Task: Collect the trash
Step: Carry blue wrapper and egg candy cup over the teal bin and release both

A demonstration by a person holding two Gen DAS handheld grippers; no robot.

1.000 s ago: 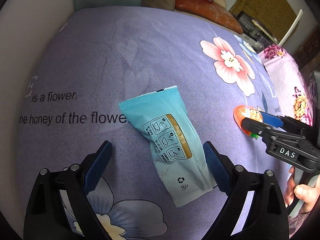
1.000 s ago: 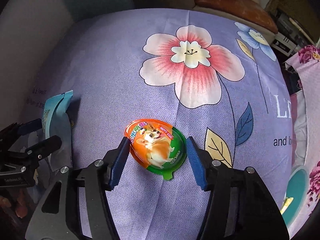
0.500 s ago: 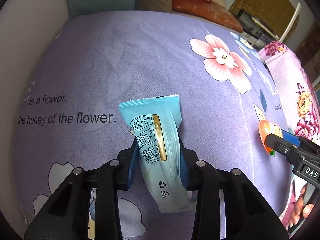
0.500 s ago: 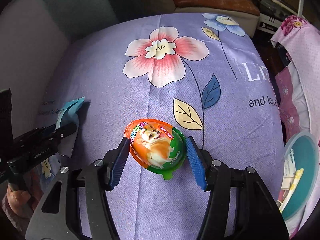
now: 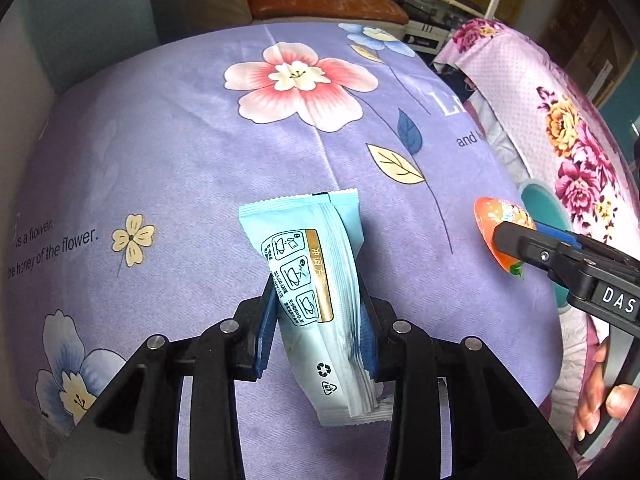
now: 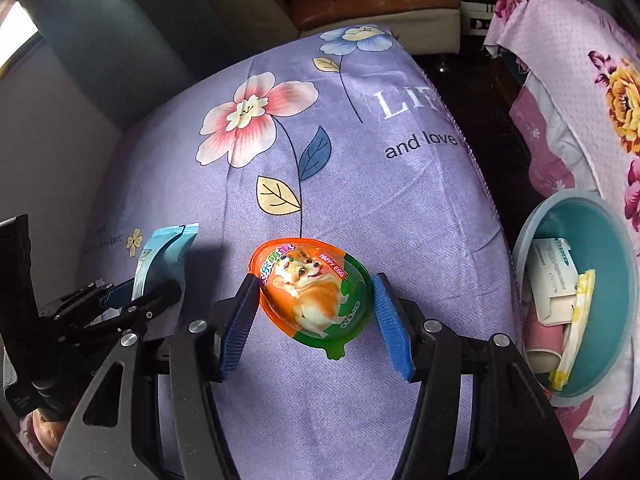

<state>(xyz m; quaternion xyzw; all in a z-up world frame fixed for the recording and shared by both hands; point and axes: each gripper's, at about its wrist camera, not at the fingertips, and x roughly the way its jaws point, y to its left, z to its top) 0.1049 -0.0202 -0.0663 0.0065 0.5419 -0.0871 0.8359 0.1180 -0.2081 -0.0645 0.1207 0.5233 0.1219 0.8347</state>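
My left gripper is shut on a light blue snack packet and holds it above the purple flowered cloth. My right gripper is shut on an orange and green egg-shaped package with a corgi picture, also lifted off the cloth. The egg package also shows at the right of the left wrist view, and the blue packet at the left of the right wrist view. A teal trash bin with several pieces of trash inside stands low at the right.
The cloth's right edge drops to a dark floor gap before the bin. A pink flowered blanket lies to the right. A brown cushion and furniture stand beyond the far edge.
My left gripper closed on the blue packet and lifted it. Both grippers moved right with their items, and the teal bin came fully into the right wrist view.
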